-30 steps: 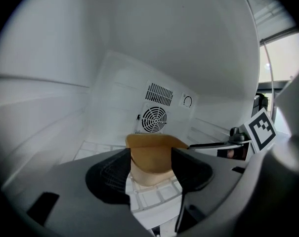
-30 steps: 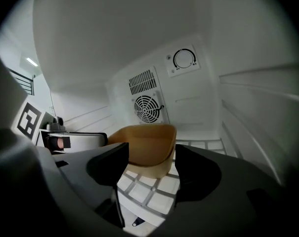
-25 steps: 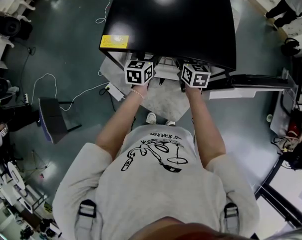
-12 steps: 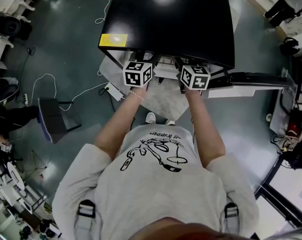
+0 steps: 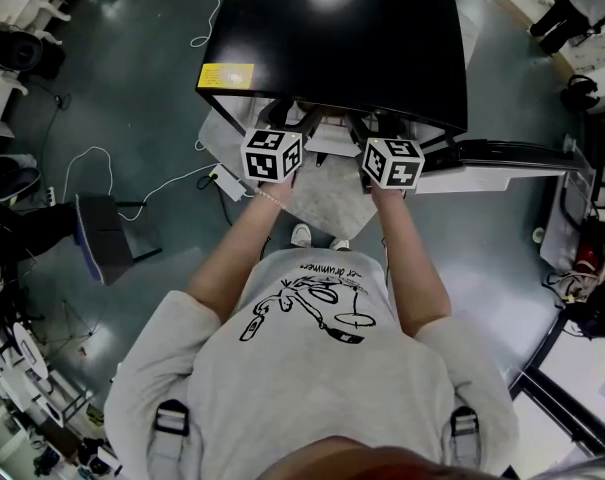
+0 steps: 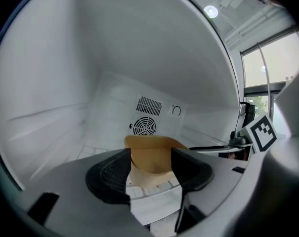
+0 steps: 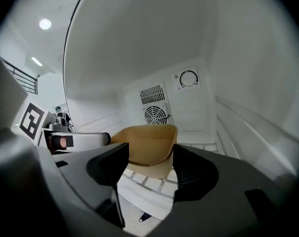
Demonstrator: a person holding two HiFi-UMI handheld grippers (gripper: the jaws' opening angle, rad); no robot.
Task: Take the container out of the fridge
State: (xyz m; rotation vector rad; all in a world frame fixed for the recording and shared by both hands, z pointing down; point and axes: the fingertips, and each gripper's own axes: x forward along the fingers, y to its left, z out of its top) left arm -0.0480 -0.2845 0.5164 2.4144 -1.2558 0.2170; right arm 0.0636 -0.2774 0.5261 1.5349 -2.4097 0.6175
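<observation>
Fingers (image 6: 109, 177) of the left gripper (image 6: 150, 169) and the right gripper (image 7: 148, 169) are spread apart and hold nothing.
Head view: a person (image 5: 312, 368) stands at a black fridge (image 5: 332, 38) and pokes both grippers into it, side by side. Left gripper view: the fingers are open, and the tan container (image 6: 151, 157) sits on the white wire shelf (image 6: 156, 190) inside the fridge, just past the tips, in line with the gap. A round fan (image 6: 145, 127) is on the back wall behind it. Right gripper view: these fingers (image 7: 196, 174) are open too, and the same container sits on the shelf just past them, with a round dial (image 7: 188, 78) high on the back wall.
</observation>
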